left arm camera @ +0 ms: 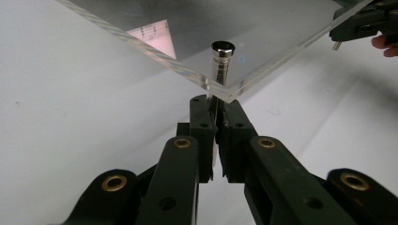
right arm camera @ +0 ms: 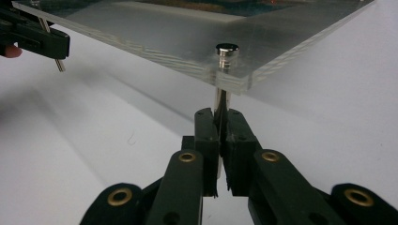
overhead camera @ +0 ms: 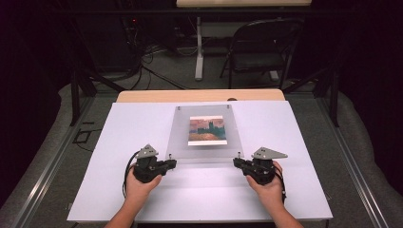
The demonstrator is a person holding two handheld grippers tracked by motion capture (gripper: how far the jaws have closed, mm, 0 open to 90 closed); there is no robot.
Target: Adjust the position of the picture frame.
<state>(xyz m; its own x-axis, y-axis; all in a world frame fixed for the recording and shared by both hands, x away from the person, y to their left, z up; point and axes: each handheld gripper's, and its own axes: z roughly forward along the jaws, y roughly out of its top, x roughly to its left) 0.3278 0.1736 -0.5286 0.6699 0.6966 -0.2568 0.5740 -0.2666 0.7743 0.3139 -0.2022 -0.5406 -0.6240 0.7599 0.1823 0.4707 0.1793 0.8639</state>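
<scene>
Two tools are in my hands, one at each near corner of a clear acrylic frame (overhead camera: 205, 135) that sits on the white surface (overhead camera: 142, 123). On the left, my left tool (overhead camera: 172, 163) points inward at the frame's near-left corner; in the left gripper view its black jaws are pressed together on the thin metal pin (left arm camera: 218, 70) that runs down through that corner, the pin's round cap standing above the clear panel and its lower end caught between the jaw pads. The panel's edge hangs just above the jaw tips there, raised off the white sheet. Toward the middle, the frame holds a small picture (overhead camera: 206, 130) in orange and blue-green tones, with a white border, lying under the clear panel about midway across it. Two more small pins show at the frame's far edge. On the right, my right tool (overhead camera: 236, 162) points inward at the near-right corner, and the right gripper view shows its jaws likewise clamped on that corner's metal post (right arm camera: 226, 58), just beneath the panel. Beyond the surface, a bare wooden strip of the table (overhead camera: 199, 95) shows, and farther back a dark folding chair (overhead camera: 263, 47) stands on the floor to the right.
</scene>
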